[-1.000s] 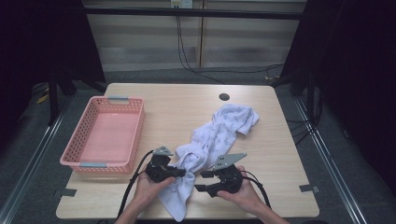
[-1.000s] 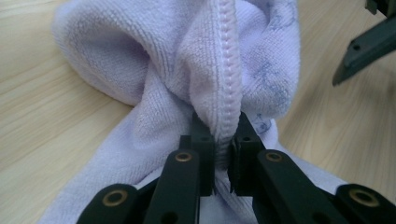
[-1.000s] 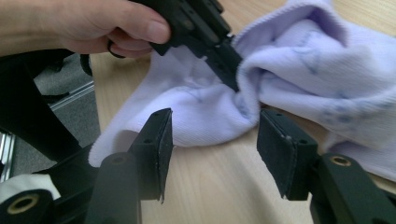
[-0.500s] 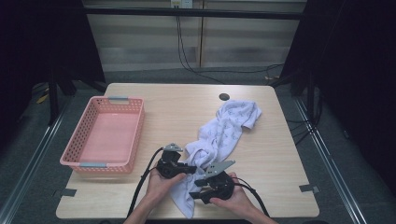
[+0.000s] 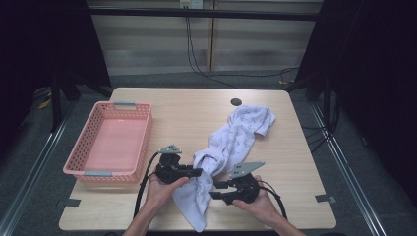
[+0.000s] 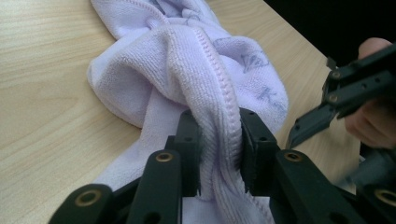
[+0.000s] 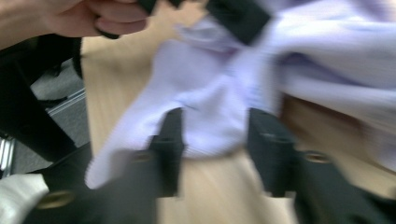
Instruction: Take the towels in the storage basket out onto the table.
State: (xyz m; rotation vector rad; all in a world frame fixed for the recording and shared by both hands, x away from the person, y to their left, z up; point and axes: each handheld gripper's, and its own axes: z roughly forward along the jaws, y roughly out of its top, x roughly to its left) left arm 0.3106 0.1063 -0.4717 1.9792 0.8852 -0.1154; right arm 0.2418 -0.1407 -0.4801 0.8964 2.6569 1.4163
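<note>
- Draped in a twisted band across the pale wooden table (image 5: 196, 108), from far right to near centre: one lilac-white terry towel (image 5: 236, 142) with a faint printed pattern, its near end hanging at the near edge between the two hands.
- Left gripper (image 5: 196, 172) seen pinching a bunched, stitched hem of the towel just left of its middle; in the left gripper view, left gripper (image 6: 217, 119) with jaws just eased a little wider, yet cloth packed between them and touching both pads.
- Right gripper (image 5: 216, 189) held just right of the towel's near end; in the blurred right gripper view, right gripper (image 7: 215, 121) with jaws apart and just opened further, a loose flap lying between them, not pressed.
- Likely step: gathering the near end for a lift, or spreading it.
- To do it well: close the right jaws on a single edge of the flap, not on the whole roll; keep the left pinch firm enough that the hem cannot slip; draw the two hands apart to take out the twist before lifting; keep the trailing cables off the cloth.
- Risk, as judged: a loosening left hold letting the fold drop back onto the table.
- Standing apart at the left: one pink plastic lattice basket (image 5: 125, 104), nothing inside.
- Count: one towel, one basket, two grippers, one table, one dark round cap (image 5: 236, 102) set in the far part of the tabletop.
</note>
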